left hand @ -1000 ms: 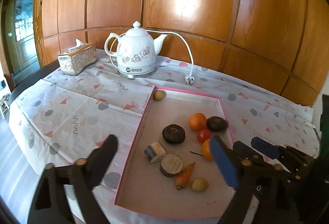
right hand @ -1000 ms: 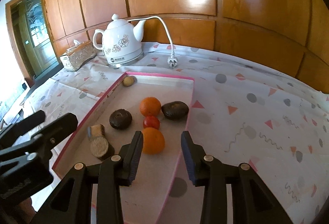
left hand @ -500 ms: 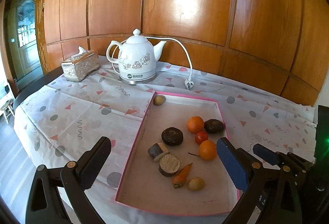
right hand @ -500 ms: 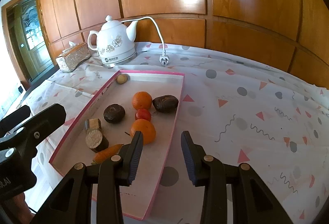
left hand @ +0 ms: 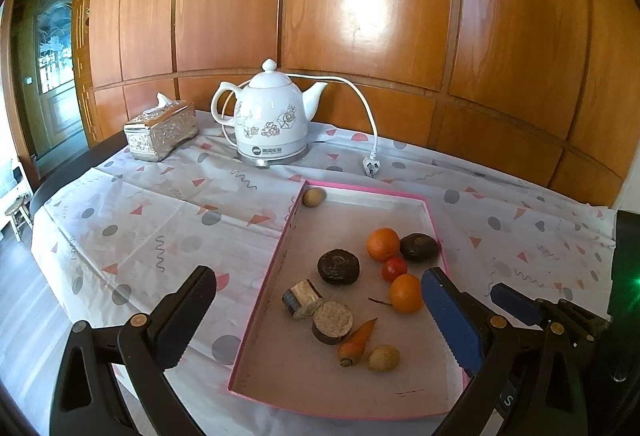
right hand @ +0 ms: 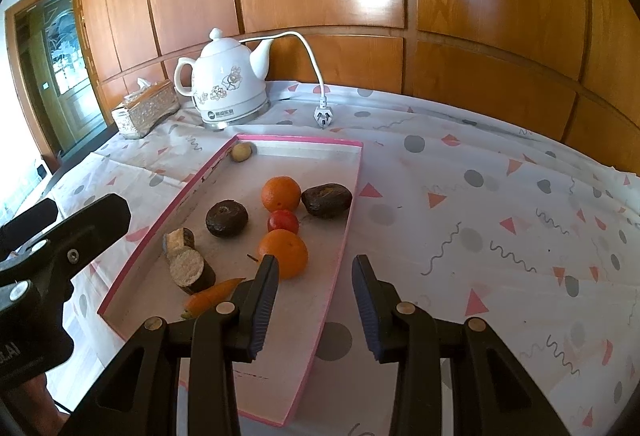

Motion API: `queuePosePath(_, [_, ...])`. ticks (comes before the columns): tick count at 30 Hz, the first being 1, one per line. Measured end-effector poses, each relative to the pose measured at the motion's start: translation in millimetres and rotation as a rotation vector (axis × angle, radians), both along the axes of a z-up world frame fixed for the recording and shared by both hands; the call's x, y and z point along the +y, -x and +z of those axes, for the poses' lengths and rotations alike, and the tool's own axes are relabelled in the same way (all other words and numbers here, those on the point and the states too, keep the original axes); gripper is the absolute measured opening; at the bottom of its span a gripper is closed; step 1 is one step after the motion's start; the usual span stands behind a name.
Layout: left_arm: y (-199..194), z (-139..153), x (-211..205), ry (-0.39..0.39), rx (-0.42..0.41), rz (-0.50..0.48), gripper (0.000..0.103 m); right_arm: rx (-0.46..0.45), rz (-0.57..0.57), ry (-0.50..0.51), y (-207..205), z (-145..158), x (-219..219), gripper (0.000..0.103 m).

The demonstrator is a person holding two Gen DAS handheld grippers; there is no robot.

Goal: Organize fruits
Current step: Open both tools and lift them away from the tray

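Right wrist view: right hand-held gripper [right hand: 314, 302] hovers part-open and empty, the nearest orange [right hand: 283, 253] just ahead in the pink tray [right hand: 346, 232]. Left hand-held gripper [left hand: 320, 310] has just spread wide, empty. Round fruit could roll from an off-centre pinch.

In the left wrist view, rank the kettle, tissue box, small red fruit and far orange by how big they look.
Largest to smallest:
1. kettle
2. tissue box
3. far orange
4. small red fruit
The fruits lie nearer the camera yet look smaller, so the order is safe.
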State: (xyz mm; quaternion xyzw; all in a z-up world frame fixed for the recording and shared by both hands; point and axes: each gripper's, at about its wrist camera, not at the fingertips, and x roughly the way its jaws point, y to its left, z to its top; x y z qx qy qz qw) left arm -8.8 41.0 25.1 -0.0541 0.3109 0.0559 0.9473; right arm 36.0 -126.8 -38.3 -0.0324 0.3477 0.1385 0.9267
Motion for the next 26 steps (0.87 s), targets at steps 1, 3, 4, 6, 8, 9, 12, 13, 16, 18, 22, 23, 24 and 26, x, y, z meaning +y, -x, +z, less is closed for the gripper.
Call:
queuePosePath(1, [0.0, -0.1, 0.4, 0.001, 0.001, 0.001, 0.103, 0.001, 0.001, 0.001, -0.2, -0.3, 0.7, 0.038])
queuePosePath(3, [-0.1, -0.4, 1.1, 0.002, 0.003, 0.004, 0.103, 0.002, 0.002, 0.001, -0.1, -0.4, 1.3, 0.038])
queuePosePath(4, [0.1, -0.4, 1.5, 0.001, 0.003, 0.006, 0.103, 0.002, 0.002, 0.002, 0.0, -0.4, 1.6, 0.038])
queuePosePath(6, [0.9, -0.1, 1.4, -0.002, 0.002, 0.006, 0.103, 0.000, 0.002, 0.004, 0.6, -0.2, 1.7, 0.038])
queuePosePath(8, [0.8, -0.3, 0.5, -0.004, 0.002, 0.006, 0.103, 0.001, 0.002, 0.004, 0.6, -0.4, 2.0, 0.038])
queuePosePath(9, [1.0, -0.2, 0.4, -0.002, 0.003, 0.004, 0.103, 0.001, 0.002, 0.005, 0.7, -0.6, 2.1, 0.038])
queuePosePath(12, [1.1, -0.3, 0.1, -0.002, 0.002, 0.005, 0.103, 0.001, 0.003, 0.008, 0.5, -1.1, 2.5, 0.038])
queuePosePath(13, [1.2, -0.3, 0.1, 0.000, 0.003, 0.005, 0.103, 0.002, 0.003, 0.007, 0.5, -1.3, 2.6, 0.038])
queuePosePath(16, [0.5, -0.7, 0.2, 0.001, 0.007, 0.003, 0.103, 0.001, 0.003, 0.007, 0.4, -1.2, 2.7, 0.038])
queuePosePath(18, [0.5, -1.0, -0.6, 0.000, 0.009, 0.001, 0.103, 0.002, 0.003, 0.007, 0.1, -1.6, 2.6, 0.038])
queuePosePath(22, [1.1, 0.4, -0.7, 0.001, 0.000, -0.006, 0.103, 0.005, 0.002, 0.010, 0.0, -4.4, 2.1, 0.038])
queuePosePath(23, [0.8, 0.0, -0.8, 0.000, 0.000, -0.009, 0.103, 0.006, 0.001, 0.009, -0.1, -4.6, 1.6, 0.038])
queuePosePath(24, [0.6, -0.8, -1.0, -0.002, 0.002, -0.009, 0.103, 0.006, 0.000, 0.007, -0.3, -4.9, 0.9, 0.038])
queuePosePath(26, [-0.9, -2.1, -0.2, 0.009, 0.011, -0.016, 0.103, 0.003, -0.004, 0.007, -0.4, -4.5, -1.3, 0.038])
